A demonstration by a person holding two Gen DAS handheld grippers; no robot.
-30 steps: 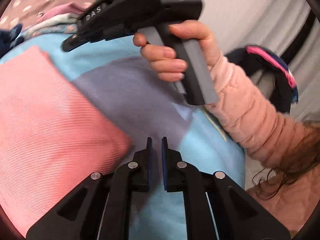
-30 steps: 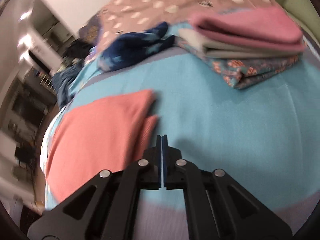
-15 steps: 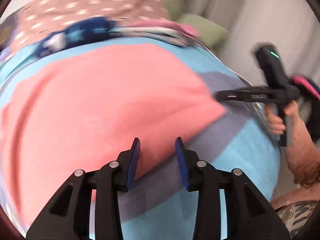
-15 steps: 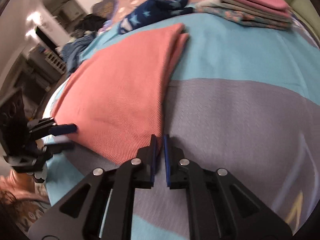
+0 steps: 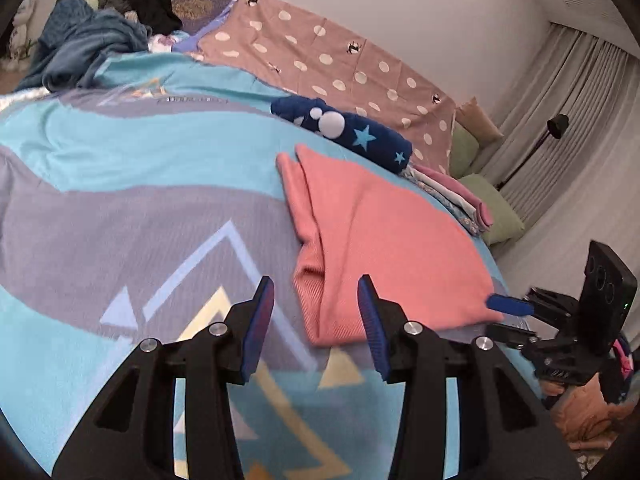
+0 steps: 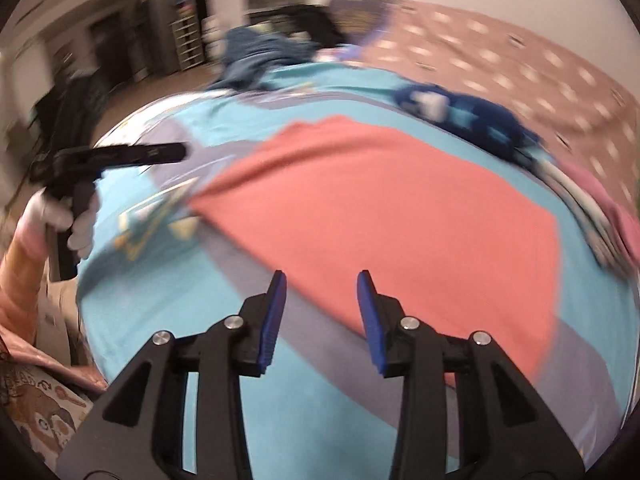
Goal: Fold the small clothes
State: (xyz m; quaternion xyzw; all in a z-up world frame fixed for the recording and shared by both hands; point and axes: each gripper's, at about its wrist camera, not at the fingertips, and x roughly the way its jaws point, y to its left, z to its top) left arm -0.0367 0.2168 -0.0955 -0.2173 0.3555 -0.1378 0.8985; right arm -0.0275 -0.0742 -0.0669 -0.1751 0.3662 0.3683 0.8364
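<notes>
The folded pink cloth (image 5: 384, 248) is laid flat on the bed (image 5: 120, 200). Both the left tongs (image 5: 316, 320) and right tongs (image 6: 321, 312) have just been opening; nothing is held. The cloth is seen at 12 o'clock.

The left tool (image 5: 316, 320), jaws just opened and empty, hovers over the folded pink garment (image 5: 384, 248).

The bed (image 5: 120, 208) carries a blue-and-grey patterned blanket. Directly on it: folded pink garment (image 5: 384, 236), navy starred garment (image 5: 344, 132) beyond, folded stack (image 5: 456, 196) far right.
</notes>
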